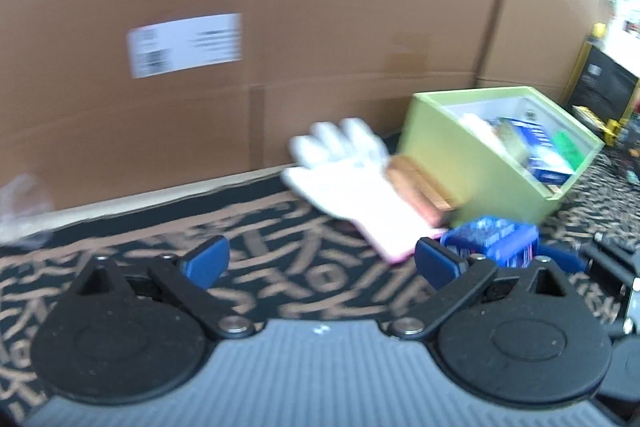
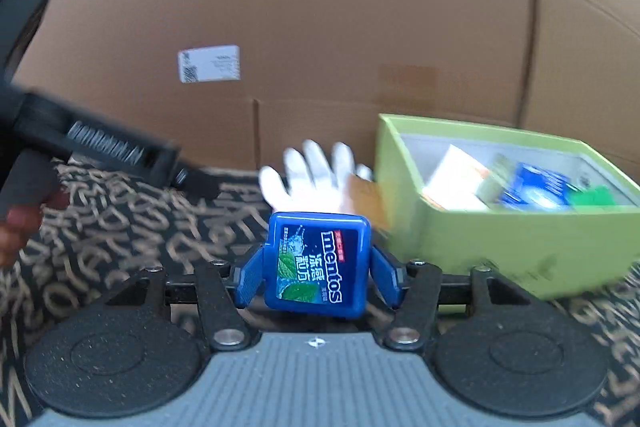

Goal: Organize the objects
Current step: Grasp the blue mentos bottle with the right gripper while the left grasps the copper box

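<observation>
Brown cardboard fills the back of the left wrist view, a big carton (image 1: 320, 7) with a white label (image 1: 185, 45) stuck on its face. Down front, the left gripper (image 1: 320, 263) has its blue fingers (image 1: 204, 263) spread wide apart, and nothing sits between them, just the black rug with tan lettering (image 1: 160, 247) underneath. Ahead lies a white glove (image 1: 344, 179), palm flat on the rug, its cuff end edged in pink. Right beside it stands a lime-green box (image 1: 440, 147), open on top, with a few packets inside in blue, green and white; they are too blurred to name. Between glove and box there is a brown, ribbed-looking item I cannot identify. At the right edge, a blue mint tin (image 1: 496, 239) shows just past the right-hand finger, carried by the other tool.

Over to the right wrist view, and there it is: the right gripper (image 2: 318, 273) is clamped on the mint tin (image 2: 318, 263), blue pads (image 2: 250, 279) pressing both sides, the printed lid facing the camera, raised off the rug (image 2: 120, 227). Beyond it lies the glove (image 2: 312, 171), fingers pointing at the carton (image 2: 320, 7). The green box (image 2: 500, 243) sits just to the right. The left tool's black body (image 2: 100, 147) crosses the left side, with fingers of the person's hand (image 2: 16, 227) at the edge.
</observation>
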Motion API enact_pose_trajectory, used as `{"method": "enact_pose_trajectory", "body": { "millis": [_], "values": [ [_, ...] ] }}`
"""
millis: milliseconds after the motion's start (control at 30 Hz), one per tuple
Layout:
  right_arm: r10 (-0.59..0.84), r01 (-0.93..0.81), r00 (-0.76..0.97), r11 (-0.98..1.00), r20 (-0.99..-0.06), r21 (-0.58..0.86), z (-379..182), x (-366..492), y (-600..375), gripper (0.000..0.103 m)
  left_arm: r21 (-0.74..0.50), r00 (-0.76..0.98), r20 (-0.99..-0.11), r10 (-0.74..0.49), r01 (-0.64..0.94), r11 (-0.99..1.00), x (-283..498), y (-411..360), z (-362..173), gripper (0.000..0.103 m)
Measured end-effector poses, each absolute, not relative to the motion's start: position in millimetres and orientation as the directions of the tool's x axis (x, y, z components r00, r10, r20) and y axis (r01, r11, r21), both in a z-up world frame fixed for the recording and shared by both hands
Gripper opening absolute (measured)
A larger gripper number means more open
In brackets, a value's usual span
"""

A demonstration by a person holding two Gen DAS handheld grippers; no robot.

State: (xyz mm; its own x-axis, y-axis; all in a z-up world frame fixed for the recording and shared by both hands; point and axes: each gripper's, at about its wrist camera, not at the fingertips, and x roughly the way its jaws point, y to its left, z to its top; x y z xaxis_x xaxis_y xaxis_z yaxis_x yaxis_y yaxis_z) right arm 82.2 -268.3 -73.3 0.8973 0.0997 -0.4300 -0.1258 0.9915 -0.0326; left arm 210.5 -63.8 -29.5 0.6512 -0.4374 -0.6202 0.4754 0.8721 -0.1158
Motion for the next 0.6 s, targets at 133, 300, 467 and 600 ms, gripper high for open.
{"method": "enact_pose_trajectory", "body": {
  "millis": [133,300,467,600],
  "values": [
    [0.137,-0.125,0.876,0.991,-0.462,0.057,-80,65,-293,0.059,-0.151,0.622,-0.606,-0.497,0.523,0.839,223,-100,-33,0.086],
    [0.069,-0.067,0.891,0.998,-0.449,0.021,-80,50,-310,0.059,-0.106,0.611,-0.573,-0.547,0.606,0.788,232,-137,-52,0.077],
    [0.075,-0.032,0.883,0.994,-0.462,0.100,-84,48,-333,0.060,-0.117,0.570,-0.592,-0.569,0.638,0.761,235,-159,-65,0.076],
    [0.090,-0.035,0.886,0.991,-0.455,0.129,-84,48,-337,0.060,-0.067,0.602,-0.628,-0.493,0.589,0.805,246,-165,-74,0.077]
  ]
}}
